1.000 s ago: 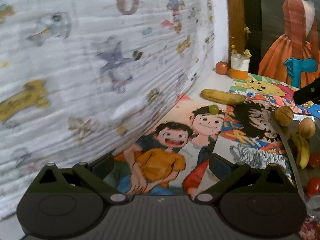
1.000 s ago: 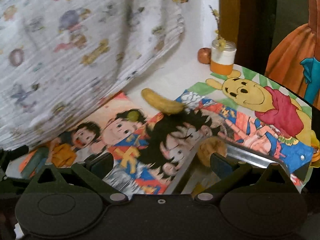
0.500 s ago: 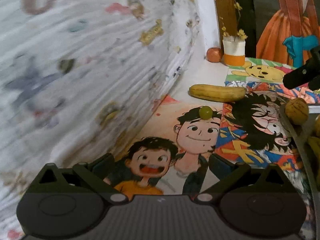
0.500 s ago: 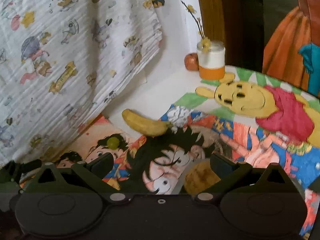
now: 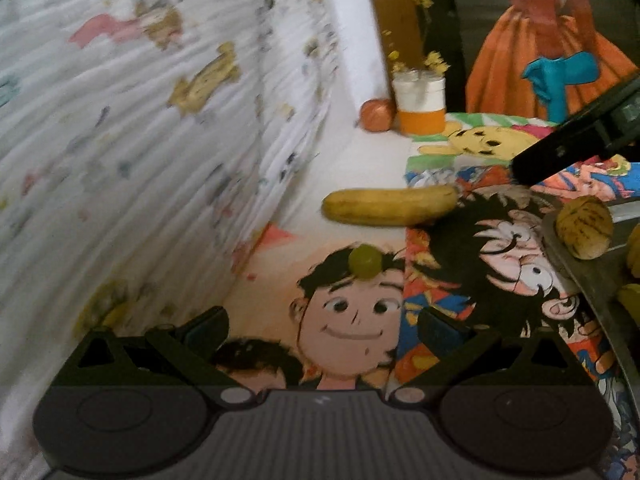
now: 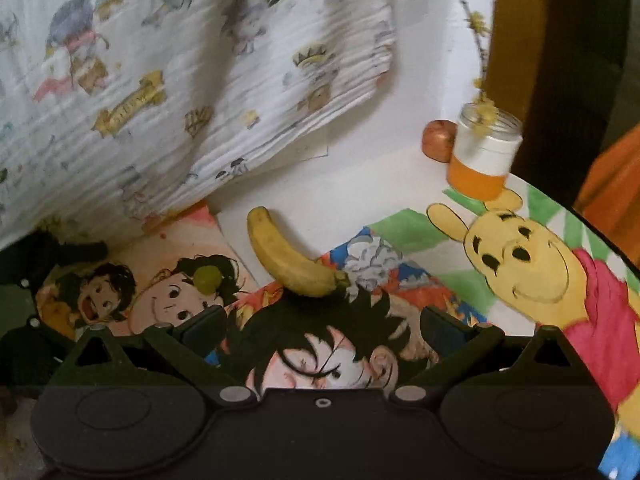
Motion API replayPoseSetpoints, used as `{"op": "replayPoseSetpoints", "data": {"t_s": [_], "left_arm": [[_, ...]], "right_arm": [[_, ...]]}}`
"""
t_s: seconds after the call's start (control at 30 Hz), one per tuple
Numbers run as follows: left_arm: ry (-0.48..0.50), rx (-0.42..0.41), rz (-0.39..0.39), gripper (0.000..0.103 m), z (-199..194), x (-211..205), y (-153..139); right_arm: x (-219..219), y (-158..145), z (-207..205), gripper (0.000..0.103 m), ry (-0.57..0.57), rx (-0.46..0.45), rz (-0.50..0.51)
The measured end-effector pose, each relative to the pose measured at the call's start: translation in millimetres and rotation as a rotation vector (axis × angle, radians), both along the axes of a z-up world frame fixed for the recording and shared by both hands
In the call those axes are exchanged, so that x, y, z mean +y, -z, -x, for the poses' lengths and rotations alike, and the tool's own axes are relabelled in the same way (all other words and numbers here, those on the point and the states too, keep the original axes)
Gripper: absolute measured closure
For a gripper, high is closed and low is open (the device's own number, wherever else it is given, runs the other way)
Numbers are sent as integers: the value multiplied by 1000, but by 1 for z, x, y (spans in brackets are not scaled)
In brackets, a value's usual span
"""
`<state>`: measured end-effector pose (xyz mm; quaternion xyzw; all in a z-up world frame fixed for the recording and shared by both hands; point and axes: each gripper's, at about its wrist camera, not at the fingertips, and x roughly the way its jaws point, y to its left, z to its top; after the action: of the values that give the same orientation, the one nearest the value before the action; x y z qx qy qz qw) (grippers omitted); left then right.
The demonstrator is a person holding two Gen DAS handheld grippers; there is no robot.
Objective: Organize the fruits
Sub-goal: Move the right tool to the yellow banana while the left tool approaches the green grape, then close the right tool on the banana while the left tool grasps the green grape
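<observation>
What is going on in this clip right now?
Nothing is gripped yet. The left gripper is open, pointed at a small green grape on the cartoon-print table cover. The right gripper is open, facing a loose yellow banana. Other fruit already sits on a metal tray.

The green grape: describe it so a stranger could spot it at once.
Start at the cartoon drawings covering the table. On the smiling boy's black hair sits the green grape, just short of the banana. It is the only small, round, green fruit there.
</observation>
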<state>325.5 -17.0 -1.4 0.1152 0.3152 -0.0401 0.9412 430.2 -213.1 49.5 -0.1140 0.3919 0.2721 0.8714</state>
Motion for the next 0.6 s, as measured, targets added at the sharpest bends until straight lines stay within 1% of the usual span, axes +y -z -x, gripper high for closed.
{"op": "replayPoseSetpoints", "data": {"t_s": [0.1,0.23,0.43,0.53,0.6], "left_arm": [[45,-21,18,0,-6,2,-1],[103,-37,57,0,-17,5,0],[146,-25,130,1,-34,8,4],[155,-18,144,6,-39,9,8],[155,-9,154,12,-43,11,10]], "right_arm": [[6,5,-14,1,-41,2,18],[15,12,-33,2,-62,6,18],[32,24,-48,12,-96,34,6],[43,31,-50,18,-126,29,19],[48,34,-51,24,-139,29,21]]}}
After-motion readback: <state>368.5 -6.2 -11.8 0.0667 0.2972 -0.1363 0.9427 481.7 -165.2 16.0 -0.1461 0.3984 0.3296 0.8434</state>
